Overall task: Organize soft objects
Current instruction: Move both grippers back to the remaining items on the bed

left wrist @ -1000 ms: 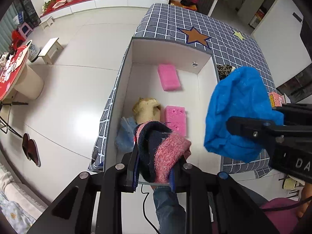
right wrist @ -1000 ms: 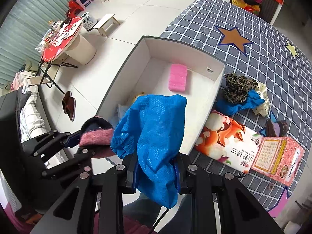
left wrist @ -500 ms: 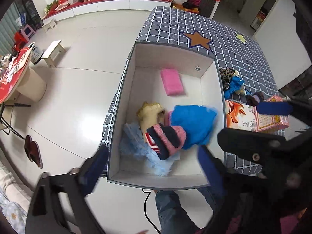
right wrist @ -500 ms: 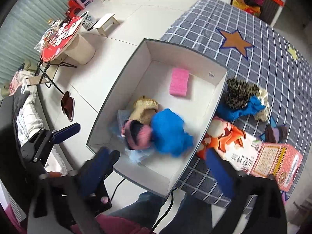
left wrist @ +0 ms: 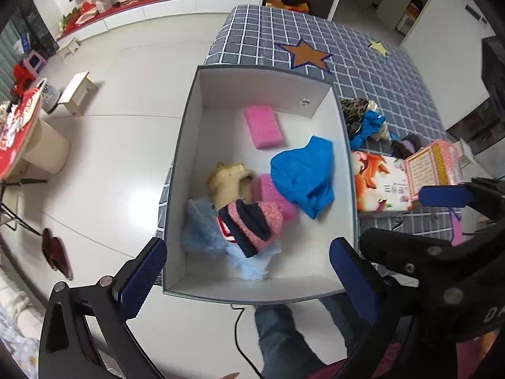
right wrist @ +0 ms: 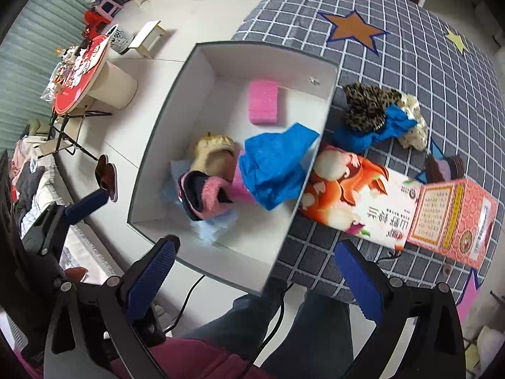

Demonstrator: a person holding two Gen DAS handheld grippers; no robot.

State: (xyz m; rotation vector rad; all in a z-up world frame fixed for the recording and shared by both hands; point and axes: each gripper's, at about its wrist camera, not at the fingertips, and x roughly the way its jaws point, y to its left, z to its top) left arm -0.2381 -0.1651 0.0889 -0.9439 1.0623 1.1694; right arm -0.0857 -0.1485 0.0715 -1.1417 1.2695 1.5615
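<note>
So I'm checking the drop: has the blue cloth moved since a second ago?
Yes. The blue cloth went from the right hand-held gripper down into the white box, beside its right wall.

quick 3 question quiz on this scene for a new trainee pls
1. True or false: the blue cloth lies inside the white box.
2. What does the pink and navy knit hat rest on? A) light blue fabric B) floor C) printed carton
3. How do the left gripper and right gripper stand?

Key:
1. True
2. A
3. Both open, holding nothing
</note>
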